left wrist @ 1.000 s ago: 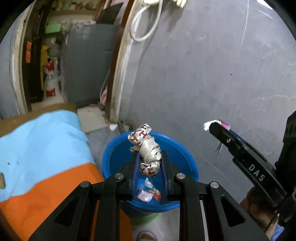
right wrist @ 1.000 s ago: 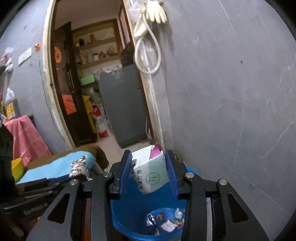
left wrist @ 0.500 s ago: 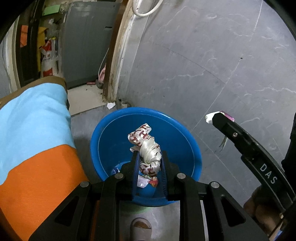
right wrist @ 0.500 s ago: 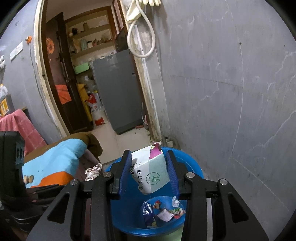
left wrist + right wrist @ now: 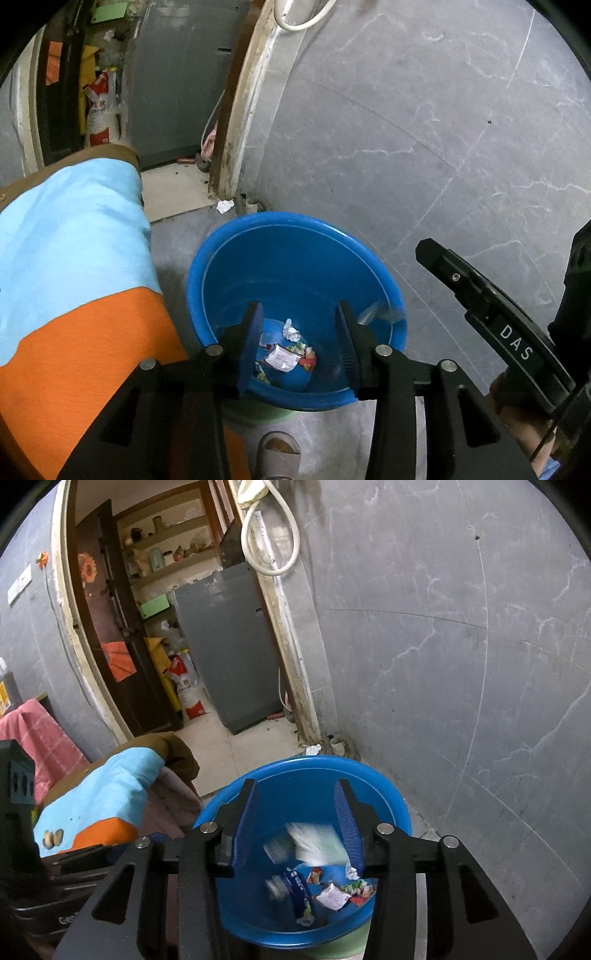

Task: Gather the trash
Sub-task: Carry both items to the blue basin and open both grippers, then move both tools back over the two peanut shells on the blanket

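Basin (image 5: 295, 236) on floor beside wall (image 5: 424, 129), wrappers (image 5: 286, 354) inside, blanket (image 5: 70, 236) left

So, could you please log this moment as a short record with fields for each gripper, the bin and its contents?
left gripper: jaws open, empty, over the blue basin
right gripper: jaws open, empty, over the same basin
falling item: blurred white-and-green carton between the right jaws, touching neither
basin contents: small wrappers and scraps on the bottom
left of basin: blue-and-orange cloth
behind basin: grey wall, open doorway
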